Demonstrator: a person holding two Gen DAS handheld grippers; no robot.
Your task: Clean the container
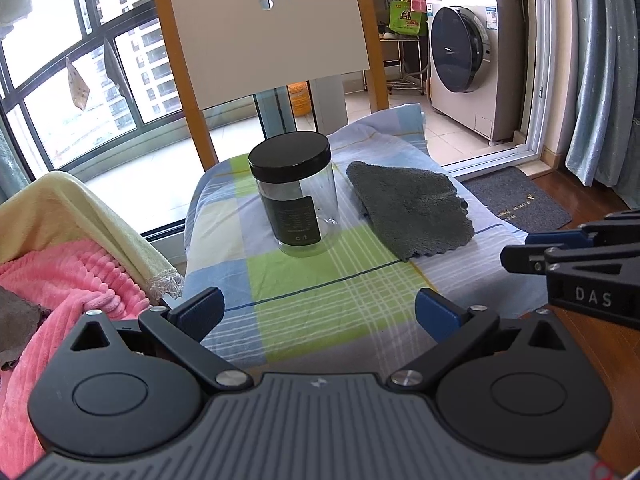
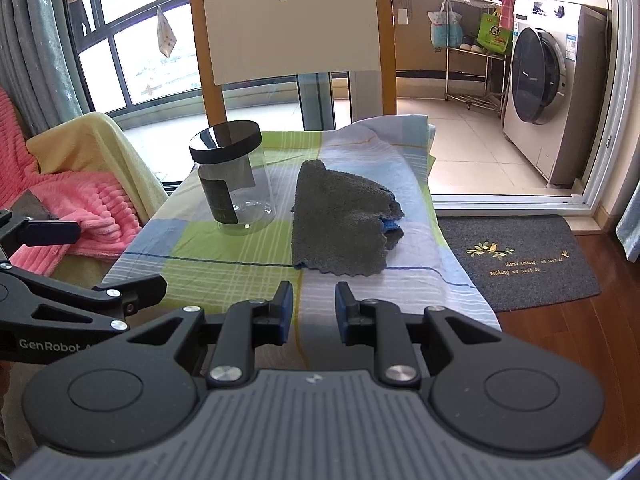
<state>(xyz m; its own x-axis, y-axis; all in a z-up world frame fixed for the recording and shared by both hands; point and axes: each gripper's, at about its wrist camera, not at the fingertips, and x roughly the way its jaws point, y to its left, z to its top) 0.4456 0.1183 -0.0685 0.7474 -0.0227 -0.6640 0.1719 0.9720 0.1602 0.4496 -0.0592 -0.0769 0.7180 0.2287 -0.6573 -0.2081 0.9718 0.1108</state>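
Observation:
A clear jar with a black lid and a dark label stands upright on a checked cloth. To its right lies a folded grey towel. My left gripper hangs short of the jar, wide open and empty. My right gripper sits just short of the towel's near edge, its jaws a narrow gap apart with nothing between them. Each gripper shows at the edge of the other's view, the right one and the left one.
A chair back rises behind the cloth. Pink and yellow blankets lie to the left. A washing machine and a grey doormat are to the right, on the floor.

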